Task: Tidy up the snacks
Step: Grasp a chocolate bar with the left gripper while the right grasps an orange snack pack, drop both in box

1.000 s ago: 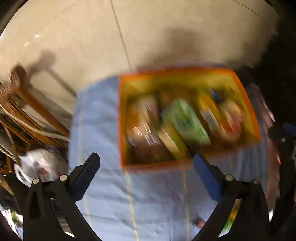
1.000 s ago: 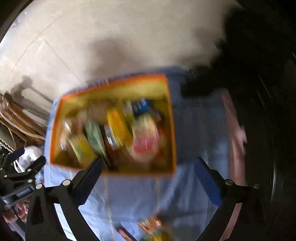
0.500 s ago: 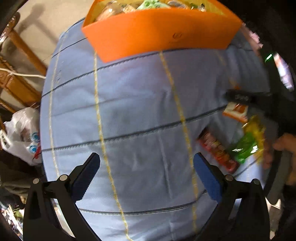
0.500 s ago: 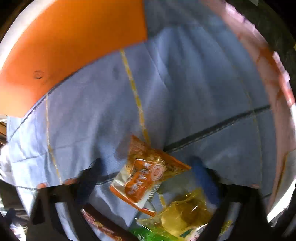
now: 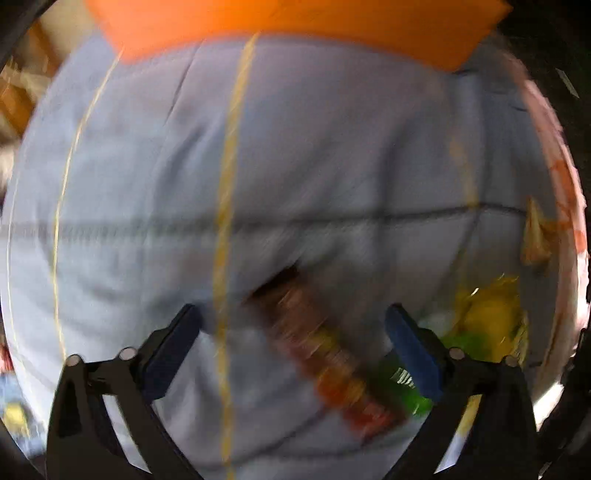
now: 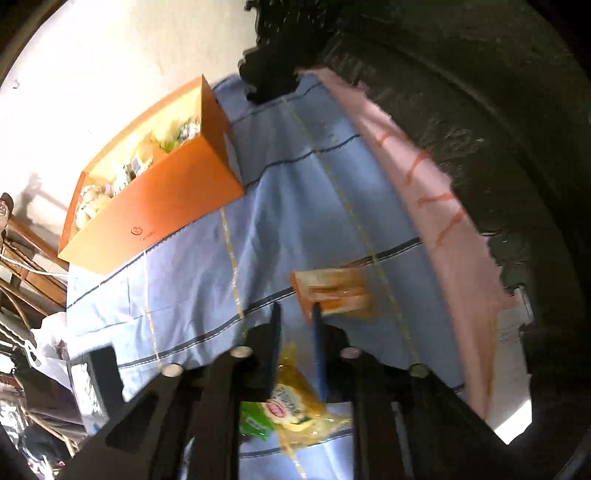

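Observation:
A long red-brown snack packet (image 5: 321,354) lies slantwise on the blue cloth (image 5: 332,147), blurred, between the fingers of my left gripper (image 5: 293,347). Its jaws are closing and the pads stand apart from the packet. My right gripper (image 6: 296,325) is shut on the left edge of an orange snack packet (image 6: 336,291), held just over the cloth. That packet shows at the right rim of the left wrist view (image 5: 535,236). The orange box (image 6: 166,206) with several snacks inside stands at the cloth's far side; its wall (image 5: 295,22) fills the top of the left wrist view.
A yellow packet (image 6: 295,398) and a green one (image 6: 251,417) lie on the cloth under my right gripper, also right of the left gripper (image 5: 487,314). A pink cloth (image 6: 443,221) edges the right side. Wooden furniture (image 6: 26,258) and a white bag (image 6: 51,332) sit left.
My left gripper dropped from above the box to the cloth and its jaws narrowed around the long packet. My right gripper closed on the orange packet and tilted up toward the box.

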Action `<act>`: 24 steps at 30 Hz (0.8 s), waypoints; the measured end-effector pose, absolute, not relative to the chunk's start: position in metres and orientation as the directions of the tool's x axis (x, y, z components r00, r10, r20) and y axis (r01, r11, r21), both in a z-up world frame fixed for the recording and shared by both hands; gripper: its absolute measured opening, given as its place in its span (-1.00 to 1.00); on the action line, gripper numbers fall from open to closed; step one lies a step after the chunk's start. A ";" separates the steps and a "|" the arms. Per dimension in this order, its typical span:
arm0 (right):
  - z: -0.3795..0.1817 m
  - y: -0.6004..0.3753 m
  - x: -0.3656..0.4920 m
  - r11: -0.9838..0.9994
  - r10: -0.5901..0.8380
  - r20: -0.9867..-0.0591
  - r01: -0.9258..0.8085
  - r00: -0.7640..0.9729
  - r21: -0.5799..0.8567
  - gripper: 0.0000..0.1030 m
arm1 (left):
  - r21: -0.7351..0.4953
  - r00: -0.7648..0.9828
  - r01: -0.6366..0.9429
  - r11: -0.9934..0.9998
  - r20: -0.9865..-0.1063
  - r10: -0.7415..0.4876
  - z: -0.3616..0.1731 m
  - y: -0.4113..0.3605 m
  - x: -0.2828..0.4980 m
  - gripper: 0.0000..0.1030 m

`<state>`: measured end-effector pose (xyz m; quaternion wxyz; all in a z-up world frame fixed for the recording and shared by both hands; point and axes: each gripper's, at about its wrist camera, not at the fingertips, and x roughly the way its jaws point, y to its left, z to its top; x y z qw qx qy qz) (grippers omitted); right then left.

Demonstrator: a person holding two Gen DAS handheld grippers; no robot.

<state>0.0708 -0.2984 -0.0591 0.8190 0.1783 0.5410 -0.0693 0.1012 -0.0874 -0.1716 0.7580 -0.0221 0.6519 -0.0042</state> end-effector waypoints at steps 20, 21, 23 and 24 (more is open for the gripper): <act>-0.170 -0.350 0.144 0.881 -0.078 -0.985 0.474 0.154 0.005 0.93 | -0.018 0.109 -0.047 0.999 -0.994 -0.013 -0.155 -0.039 0.062 0.92; -0.167 -0.349 0.142 0.872 -0.110 -0.975 0.490 0.192 -0.002 0.81 | 0.029 0.111 -0.037 0.999 -0.993 0.033 -0.155 -0.044 0.059 0.92; -0.160 -0.344 0.139 0.872 -0.111 -0.965 0.489 0.239 0.021 0.36 | 0.065 0.072 -0.010 0.998 -0.995 0.065 -0.163 -0.056 0.054 0.92; -0.157 -0.344 0.138 0.872 -0.096 -0.963 0.487 0.252 0.041 0.00 | 0.033 0.060 -0.007 0.999 -0.998 0.033 -0.169 -0.063 0.051 0.86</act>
